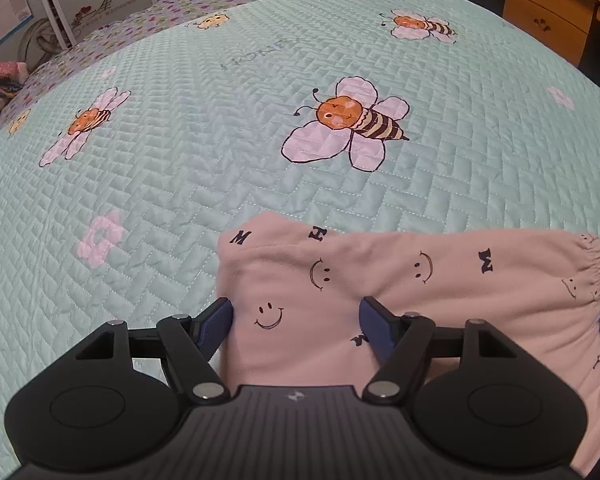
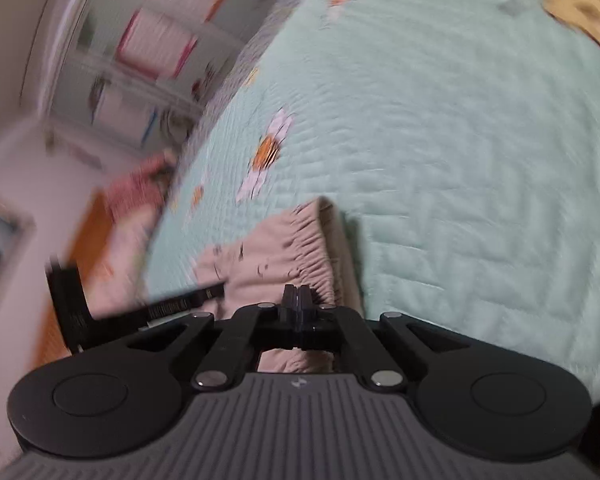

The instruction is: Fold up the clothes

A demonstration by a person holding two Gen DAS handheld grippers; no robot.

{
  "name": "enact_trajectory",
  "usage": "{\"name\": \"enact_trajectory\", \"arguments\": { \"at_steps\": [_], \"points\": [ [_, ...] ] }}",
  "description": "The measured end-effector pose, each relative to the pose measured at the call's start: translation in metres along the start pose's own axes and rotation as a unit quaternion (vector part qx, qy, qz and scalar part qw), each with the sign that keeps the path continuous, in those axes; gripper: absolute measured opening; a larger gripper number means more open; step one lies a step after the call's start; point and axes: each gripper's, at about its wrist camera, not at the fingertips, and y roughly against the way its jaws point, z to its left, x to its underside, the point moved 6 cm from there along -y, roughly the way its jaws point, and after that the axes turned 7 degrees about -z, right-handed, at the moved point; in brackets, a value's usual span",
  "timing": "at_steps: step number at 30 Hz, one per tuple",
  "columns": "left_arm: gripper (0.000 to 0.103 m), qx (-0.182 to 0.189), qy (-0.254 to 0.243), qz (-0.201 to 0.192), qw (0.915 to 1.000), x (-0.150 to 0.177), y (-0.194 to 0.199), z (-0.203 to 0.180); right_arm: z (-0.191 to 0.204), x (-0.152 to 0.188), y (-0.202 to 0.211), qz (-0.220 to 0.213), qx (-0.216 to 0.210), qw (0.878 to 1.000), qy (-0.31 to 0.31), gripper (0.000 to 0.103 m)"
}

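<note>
Two grippers work pink trousers (image 1: 380,280) on the bed (image 1: 180,160): left gripper (image 1: 296,320) jaws wide astride fabric; right gripper (image 2: 297,300), at 3 o'clock, jaws closed over the waistband (image 2: 300,236).

— Bedspread (image 1: 220,160): mint green, quilted in a herringbone stitch. Printed with orange-faced bees (image 1: 352,120), brown-and-cream striped bodies, pale lilac wings. Also a pale pink flower (image 1: 100,238) and grey lettering.

— And the garment?

— Trousers (image 1: 340,280): pale dusty pink, scattered with black smiley faces and black letters M and H. Same pink on the gathered waistband (image 2: 300,236).

— Noted. Grippers?

— Left gripper (image 1: 296,320): black body, blue ribbed pads (image 1: 216,328). Right gripper (image 2: 297,304): black throughout, grey ribbed housing.

— Background?

— Honey-brown wooden drawers (image 1: 548,20). Lilac border strip (image 1: 140,28) with small coloured hearts.
</note>
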Motion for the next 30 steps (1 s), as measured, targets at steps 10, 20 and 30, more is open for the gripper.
{"name": "enact_trajectory", "arguments": {
  "at_steps": [10, 20, 30],
  "points": [
    [0.072, 0.007, -0.012, -0.014, 0.9998, 0.020, 0.053, 0.000, 0.025, 0.018, 0.016, 0.019, 0.004, 0.996, 0.083, 0.016],
    [0.072, 0.021, -0.007, 0.018, 0.9996, 0.074, 0.083, -0.003, 0.040, 0.024, 0.029, 0.011, -0.011, 0.995, 0.098, 0.026],
    [0.076, 0.035, 0.019, 0.019, 0.9990, 0.088, 0.071, -0.001, 0.016, 0.041, 0.020, 0.030, 0.029, 0.995, 0.090, 0.005]
  ]
}}
